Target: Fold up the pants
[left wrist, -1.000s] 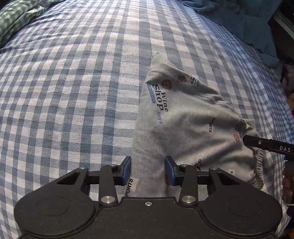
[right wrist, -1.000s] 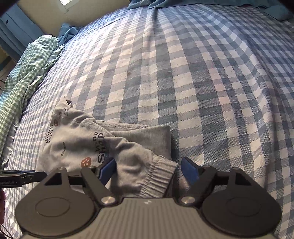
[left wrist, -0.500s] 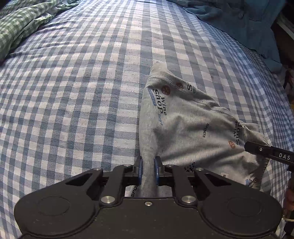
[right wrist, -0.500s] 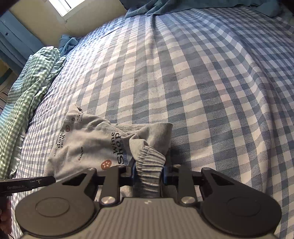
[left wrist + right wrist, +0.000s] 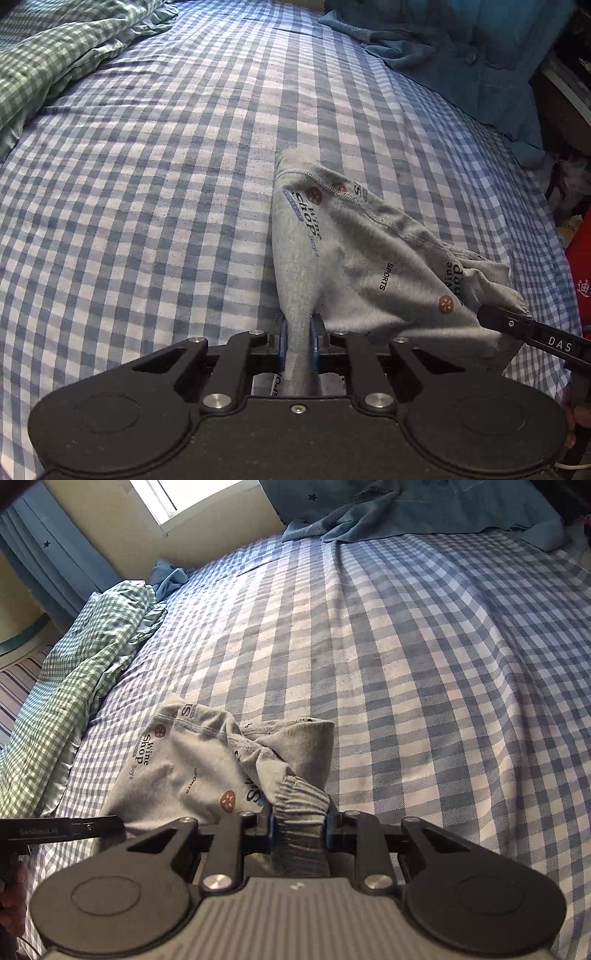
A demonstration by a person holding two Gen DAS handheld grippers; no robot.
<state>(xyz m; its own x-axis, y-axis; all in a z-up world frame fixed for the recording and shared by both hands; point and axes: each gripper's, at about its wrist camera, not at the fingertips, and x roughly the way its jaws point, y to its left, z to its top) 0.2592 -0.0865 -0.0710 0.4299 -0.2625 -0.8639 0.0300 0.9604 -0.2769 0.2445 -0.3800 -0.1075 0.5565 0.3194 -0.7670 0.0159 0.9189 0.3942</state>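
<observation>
Both grippers, the left gripper (image 5: pixel 298 343) and the right gripper (image 5: pixel 299 829), are clenched on the near edge of the grey pants (image 5: pixel 354 258), bunched on the checked bed (image 5: pixel 147 184), probably to lift and spread them for folding

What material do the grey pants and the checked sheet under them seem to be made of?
Pants: probably a soft cotton-type jersey knit, matte grey. Signs are the limp folds, the overlock seams, and the ribbed elastic band held in the right tool.
Sheet: looks like thin woven cotton or a blend, matte, with a blue and white check that appears woven in. The exact fibre cannot be told.
</observation>
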